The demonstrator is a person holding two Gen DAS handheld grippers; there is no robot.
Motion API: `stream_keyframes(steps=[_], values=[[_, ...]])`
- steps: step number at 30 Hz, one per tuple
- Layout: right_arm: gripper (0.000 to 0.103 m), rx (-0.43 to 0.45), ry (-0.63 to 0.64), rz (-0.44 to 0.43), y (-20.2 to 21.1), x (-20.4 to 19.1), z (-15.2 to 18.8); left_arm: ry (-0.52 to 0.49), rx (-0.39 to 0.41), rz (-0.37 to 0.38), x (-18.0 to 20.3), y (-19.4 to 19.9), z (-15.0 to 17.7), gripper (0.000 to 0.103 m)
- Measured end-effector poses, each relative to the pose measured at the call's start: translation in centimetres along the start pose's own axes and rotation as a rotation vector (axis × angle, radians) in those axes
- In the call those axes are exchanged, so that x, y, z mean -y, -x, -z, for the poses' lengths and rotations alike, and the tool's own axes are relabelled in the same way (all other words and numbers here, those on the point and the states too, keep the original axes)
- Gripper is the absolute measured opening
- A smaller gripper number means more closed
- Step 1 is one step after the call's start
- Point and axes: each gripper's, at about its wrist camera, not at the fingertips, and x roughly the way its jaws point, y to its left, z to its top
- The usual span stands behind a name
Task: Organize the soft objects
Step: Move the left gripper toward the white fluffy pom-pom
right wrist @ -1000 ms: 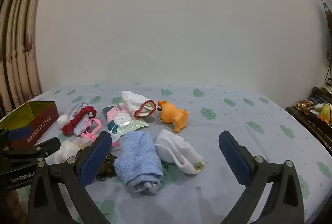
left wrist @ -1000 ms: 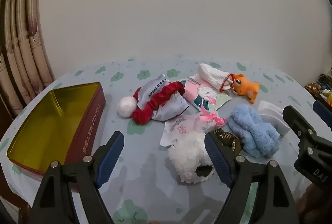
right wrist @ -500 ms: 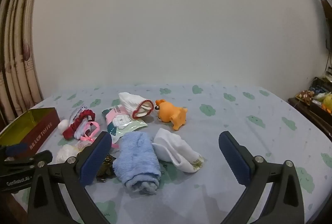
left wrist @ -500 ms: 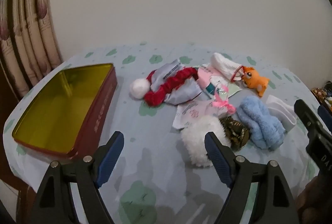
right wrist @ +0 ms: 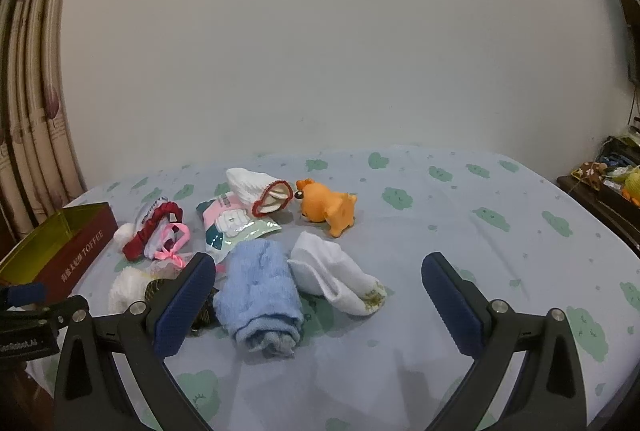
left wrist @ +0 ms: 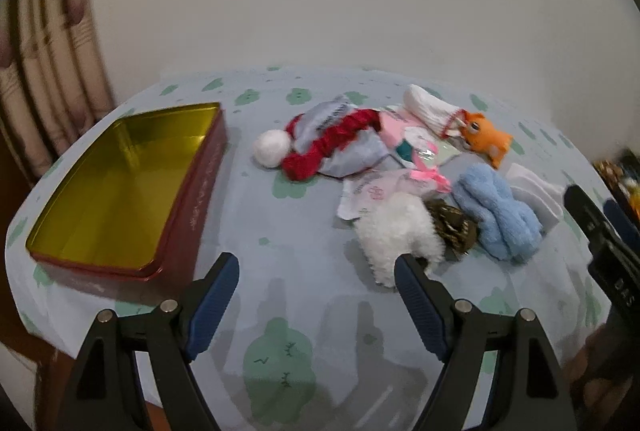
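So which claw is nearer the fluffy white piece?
Left. The left claw is open with its right finger almost touching the fluffy white piece. The right claw is also open, farther right, past the blue towel roll.

Soft items (socks (right wrist: pixel 334 275), blue towel (right wrist: pixel 260 297), Santa hat (left wrist: pixel 328 141)) lie clustered beside open tin (left wrist: pixel 120 187)
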Motion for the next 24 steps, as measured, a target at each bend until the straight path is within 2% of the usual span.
stream_keyframes(steps=[6,17,24], values=[[0.103,-0.011,-0.021,-0.01,-0.3,0.4,0.2,-0.05,-0.001,0.041,1.0,-0.2,-0.1,0.082],[0.103,-0.01,0.008,-0.009,0.0,-0.1,0.5,-0.05,-0.028,0.031,1.2,-1.6,0.1,0.082],[0.103,-0.022,-0.018,-0.012,-0.2,0.2,0.5,-0.051,-0.032,0.034,1.1,-2.1,-0.1,0.082]])
